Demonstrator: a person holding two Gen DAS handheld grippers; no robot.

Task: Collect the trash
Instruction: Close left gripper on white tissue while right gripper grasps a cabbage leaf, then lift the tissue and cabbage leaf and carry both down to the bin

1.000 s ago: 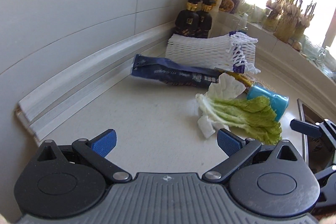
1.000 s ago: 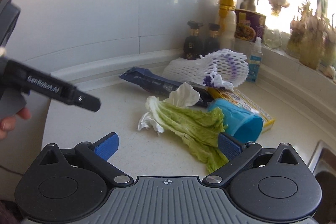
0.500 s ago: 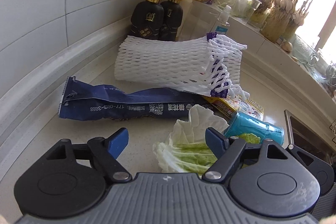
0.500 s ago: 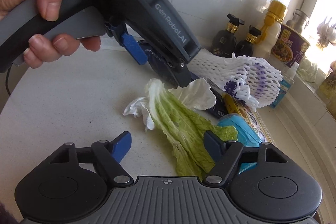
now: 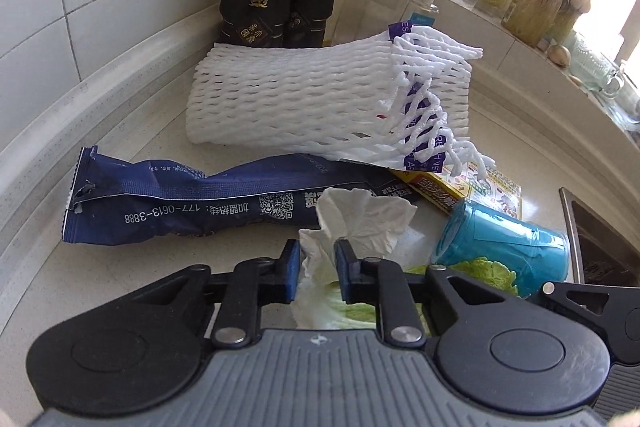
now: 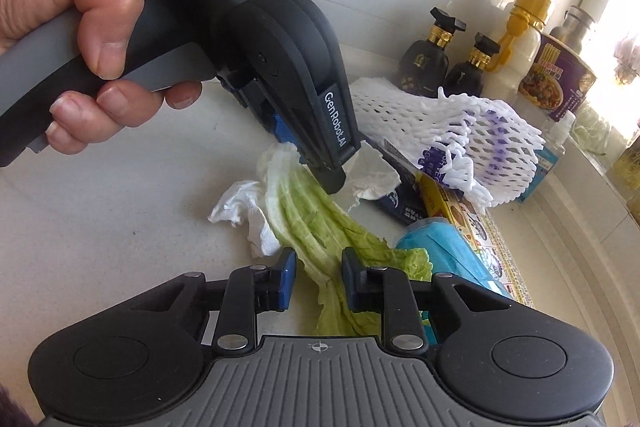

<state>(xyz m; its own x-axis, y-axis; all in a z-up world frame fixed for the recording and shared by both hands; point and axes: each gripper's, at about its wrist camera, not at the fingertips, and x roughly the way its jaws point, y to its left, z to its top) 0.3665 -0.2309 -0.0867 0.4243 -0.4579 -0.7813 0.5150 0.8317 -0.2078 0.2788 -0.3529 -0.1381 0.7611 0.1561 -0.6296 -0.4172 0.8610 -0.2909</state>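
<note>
- Both hands are in over the trash pile now, up from further back a sec ago, and fingers that were spread wide are narrowing fast.
- My left fingers (image 5: 316, 269) are closing on the pale stem end of the cabbage leaf (image 6: 320, 227); leaf's between the pads, pads about touching it.
- My right fingers (image 6: 318, 279) are closing on the green end of the same leaf; leaf's between them, small gap left each side.
- Step in hand, I reckon: grabbing the leaf w/ both, early in the job, nothing binned yet.
- Leaf's lying flat on the worktop (image 5: 132, 279), crumpled tissue (image 6: 248, 207) just beside it, one more tissue under the left tool.
- Next calls for a firm pinch, then lifting both ends together so the limp leaf isn't tearing.
- Around: blue wrapper (image 5: 192, 203), white foam net (image 5: 304, 99), teal cup (image 5: 508, 251) lying on its side touching the leaf, yellow pack (image 5: 440, 189), two dark bottles (image 5: 256, 3) by the wall.
- In the way: cup may be rolling when the leaf's lifted; tissue may be dragging along.
</note>
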